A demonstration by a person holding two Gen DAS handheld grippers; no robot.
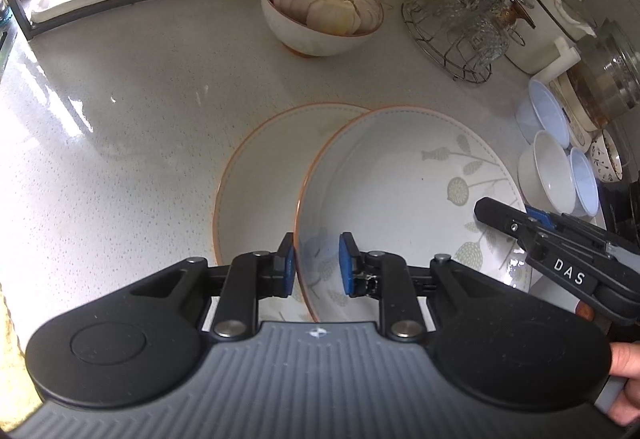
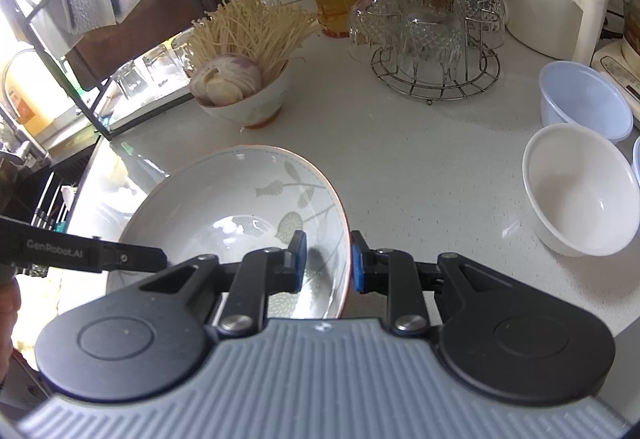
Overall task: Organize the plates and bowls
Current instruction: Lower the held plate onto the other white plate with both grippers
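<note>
Two leaf-patterned plates at lower centre of the left wrist view: upper plate (image 1: pixel 404 191) tilted, overlapping the lower plate (image 1: pixel 256 179) on the speckled counter (image 1: pixel 132 111). Left gripper (image 1: pixel 318 265) straddling the upper plate's near-left rim, blue pads either side; pad contact not clear, so grip cannot be told. Right gripper (image 2: pixel 329 263) at bottom centre of the right wrist view, clamped on the same plate's right rim. White bowl (image 2: pixel 580 191) at right edge, pale blue bowl (image 2: pixel 584 99) above it. Bowl of mushrooms and onion (image 2: pixel 248 95) at upper centre-left, glass rack (image 2: pixel 436 39) beside it.
</note>
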